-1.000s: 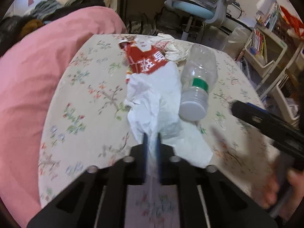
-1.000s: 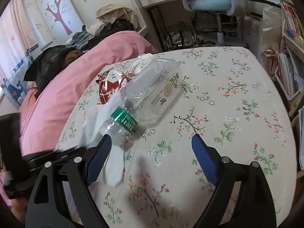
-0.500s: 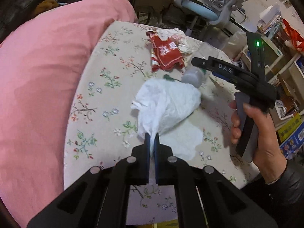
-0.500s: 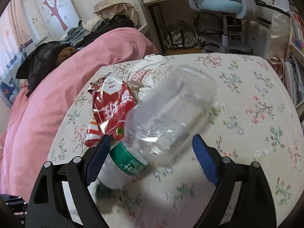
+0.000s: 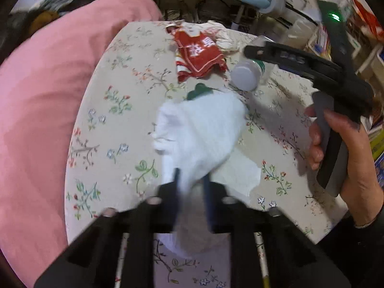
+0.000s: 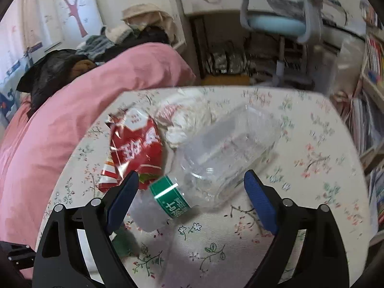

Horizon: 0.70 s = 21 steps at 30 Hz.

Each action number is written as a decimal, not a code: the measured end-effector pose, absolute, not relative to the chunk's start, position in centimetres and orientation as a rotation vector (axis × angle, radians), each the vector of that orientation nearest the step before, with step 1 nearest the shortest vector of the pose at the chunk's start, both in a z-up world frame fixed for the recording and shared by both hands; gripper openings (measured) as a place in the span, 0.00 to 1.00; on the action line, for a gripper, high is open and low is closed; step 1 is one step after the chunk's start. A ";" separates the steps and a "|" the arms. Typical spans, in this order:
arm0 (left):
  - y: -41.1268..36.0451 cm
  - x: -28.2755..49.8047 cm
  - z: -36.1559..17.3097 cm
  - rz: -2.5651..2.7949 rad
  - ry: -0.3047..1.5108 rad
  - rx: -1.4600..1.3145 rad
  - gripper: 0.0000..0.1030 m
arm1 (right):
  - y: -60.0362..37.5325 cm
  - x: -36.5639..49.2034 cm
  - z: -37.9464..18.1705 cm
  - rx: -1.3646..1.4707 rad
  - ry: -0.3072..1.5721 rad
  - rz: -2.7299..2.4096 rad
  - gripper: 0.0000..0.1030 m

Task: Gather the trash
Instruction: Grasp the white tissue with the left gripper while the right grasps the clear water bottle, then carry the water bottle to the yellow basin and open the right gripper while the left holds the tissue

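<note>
My left gripper [image 5: 191,182] is shut on a crumpled white tissue [image 5: 201,129], which bunches up just beyond the fingers over the floral table [image 5: 115,124]. A clear plastic bottle [image 6: 228,153] with a green label lies on its side. My right gripper [image 6: 190,176] stands open around the bottle's neck end, its blue pads [image 6: 260,204] apart from the plastic. In the left wrist view the right gripper [image 5: 254,51] hovers over the bottle [image 5: 246,76], held by a hand [image 5: 355,163]. A red snack packet [image 6: 136,148] lies left of the bottle, with crumpled white paper [image 6: 189,110] behind it.
A flat white tissue [image 5: 240,175] and a small green scrap [image 5: 199,91] lie on the table. Pink bedding [image 5: 48,96] presses against the table's left side. A blue desk chair [image 6: 276,24] stands beyond the table, and shelves of books [image 6: 369,120] line the right.
My left gripper has drawn the tissue back from the bottle and packet. My right gripper has moved in over the bottle, so its neck end now sits between the open fingers.
</note>
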<state>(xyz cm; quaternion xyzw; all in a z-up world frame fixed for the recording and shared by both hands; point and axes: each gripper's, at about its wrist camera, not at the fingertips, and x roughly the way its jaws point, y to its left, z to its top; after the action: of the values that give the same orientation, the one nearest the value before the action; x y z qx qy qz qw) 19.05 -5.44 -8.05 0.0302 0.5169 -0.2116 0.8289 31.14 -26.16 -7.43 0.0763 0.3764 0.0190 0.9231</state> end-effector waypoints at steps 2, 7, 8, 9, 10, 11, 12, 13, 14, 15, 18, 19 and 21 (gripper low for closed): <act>-4.7 18.6 -6.8 -0.446 1.043 0.028 0.05 | -26.7 30.8 -6.8 0.158 0.754 0.016 0.83; -1.1 17.7 -2.5 -0.410 0.826 -0.146 0.05 | -28.6 30.9 -7.5 0.214 0.789 -0.045 0.83; -0.6 17.8 -2.2 -0.397 0.803 -0.173 0.05 | -28.7 31.2 -7.8 0.225 0.800 -0.055 0.83; -0.2 17.9 -2.1 -0.381 0.794 -0.192 0.05 | -28.9 31.2 -8.0 0.239 0.799 -0.052 0.84; -0.1 18.0 -2.0 -0.375 0.795 -0.199 0.05 | -29.0 31.3 -8.2 0.248 0.801 -0.057 0.84; 0.0 18.2 -2.2 -0.369 0.805 -0.208 0.05 | -29.0 31.4 -8.3 0.251 0.804 -0.061 0.85; 0.1 18.3 -2.4 -0.367 0.815 -0.212 0.05 | -28.8 31.6 -8.4 0.255 0.805 -0.061 0.85; -0.1 18.5 -2.5 -0.369 0.822 -0.216 0.05 | -28.6 31.9 -8.4 0.258 0.805 -0.064 0.86; -0.1 18.4 -2.5 -0.375 0.826 -0.220 0.05 | -28.4 32.3 -8.6 0.258 0.810 -0.070 0.86; -0.3 18.3 -2.5 -0.382 0.826 -0.220 0.05 | -28.3 32.7 -8.7 0.260 0.813 -0.069 0.86; -0.8 17.9 -2.2 -0.398 0.820 -0.216 0.05 | -28.4 34.1 -9.2 0.296 0.817 -0.071 0.86; -0.8 18.0 -2.3 -0.403 0.820 -0.215 0.05 | -28.5 34.6 -9.3 0.315 0.818 -0.072 0.86; -0.9 17.9 -2.4 -0.412 0.822 -0.215 0.05 | -29.0 35.4 -9.7 0.341 0.825 -0.071 0.86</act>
<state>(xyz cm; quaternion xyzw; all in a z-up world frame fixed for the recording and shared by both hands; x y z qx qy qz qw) 17.95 -0.87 -2.36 -0.1033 0.3961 -0.1982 0.8906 35.41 -28.99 -9.73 0.1650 0.3989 -0.0342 0.9014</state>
